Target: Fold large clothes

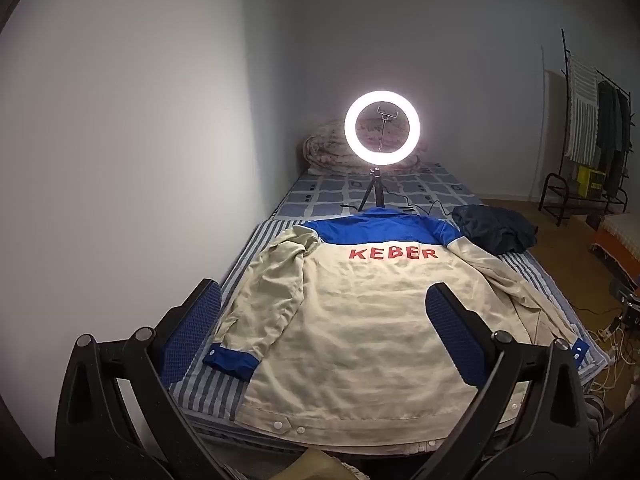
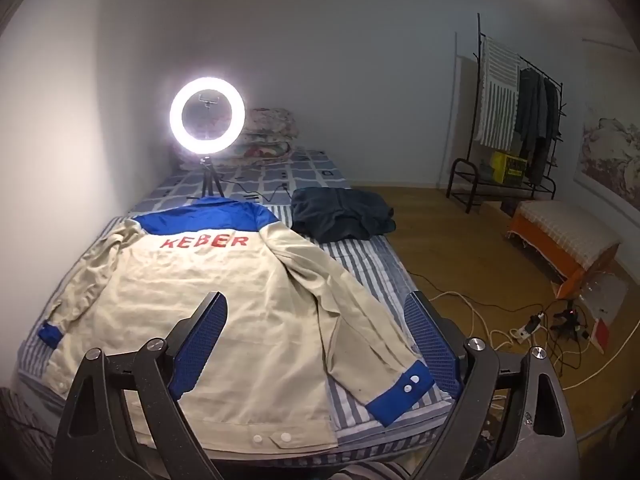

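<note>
Two wide-open, empty jaws: left hand-held gripper (image 1: 324, 308) and right hand-held gripper (image 2: 318, 312) hover over a cream-and-blue jacket (image 1: 360, 320) spread back-up on the striped bed (image 1: 208, 392), lettered "KEBER". Only the right view shows the orange bench (image 2: 560, 240) and floor cables (image 2: 480, 316).

Matt, creased cloth jacket (image 1: 344, 320) lies on a striped cloth sheet (image 2: 360, 264); the floor (image 2: 440, 232) looks wooden.

Ring light (image 1: 382, 127) beyond jacket (image 1: 360, 320)
</note>
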Motion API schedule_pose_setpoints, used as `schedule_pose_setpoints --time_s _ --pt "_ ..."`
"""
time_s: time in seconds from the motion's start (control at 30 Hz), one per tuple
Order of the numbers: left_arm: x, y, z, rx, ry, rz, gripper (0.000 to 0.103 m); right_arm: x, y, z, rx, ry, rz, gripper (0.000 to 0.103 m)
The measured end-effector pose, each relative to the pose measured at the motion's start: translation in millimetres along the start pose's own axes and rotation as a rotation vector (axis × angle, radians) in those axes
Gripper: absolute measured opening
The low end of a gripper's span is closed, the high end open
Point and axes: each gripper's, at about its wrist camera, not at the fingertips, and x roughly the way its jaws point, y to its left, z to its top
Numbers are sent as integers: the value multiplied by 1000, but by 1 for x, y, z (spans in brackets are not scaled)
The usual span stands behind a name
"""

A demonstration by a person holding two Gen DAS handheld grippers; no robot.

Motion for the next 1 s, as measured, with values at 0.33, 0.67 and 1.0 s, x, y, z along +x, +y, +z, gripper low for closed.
schedule_pose_setpoints --time_s 0.33,0.67,1.0 --pt "1 2 -2 -6 0 1 103 1 4 -1 -20 1 -29 94" --pt "1 2 -2 -7 0 3 103 0 3 -3 -29 -4 -43 94" --pt "0 3 -6 -6 0 2 103 -4 4 -2 -39 -14 -94 94"
